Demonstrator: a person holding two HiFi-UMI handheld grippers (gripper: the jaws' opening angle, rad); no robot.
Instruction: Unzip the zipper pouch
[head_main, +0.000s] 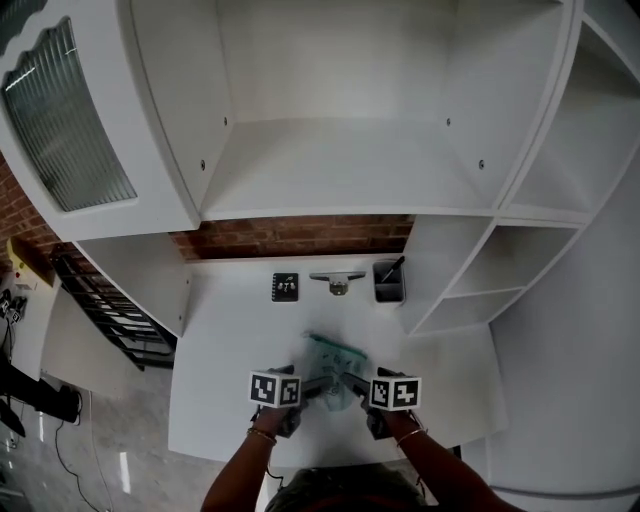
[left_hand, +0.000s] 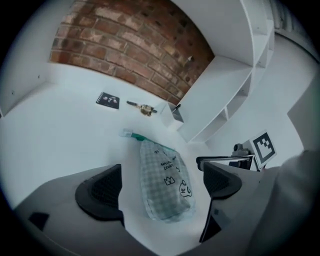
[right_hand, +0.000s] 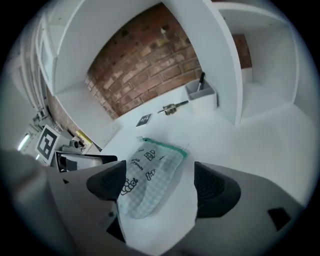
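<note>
Now you are holding the left gripper (left_hand: 163, 186) and right gripper (right_hand: 159, 184), jaws apart, straddling the zipper pouch (head_main: 338, 352); open table (head_main: 225, 330) stretching leftward.

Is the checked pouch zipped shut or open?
Shut: the pale green checked fabric pouch lies flat, its green zipper showing no gap.

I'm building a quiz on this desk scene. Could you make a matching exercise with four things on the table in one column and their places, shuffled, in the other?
Places as seen in the head view.

Things
1. zipper pouch
2. black card
3. pen holder
4. metal fitting

Places
A. back row, left end
B. back row, right end
C. front part of the table, nearest the person
D. back row, middle

Pairs: 1-C, 2-A, 3-B, 4-D
</note>
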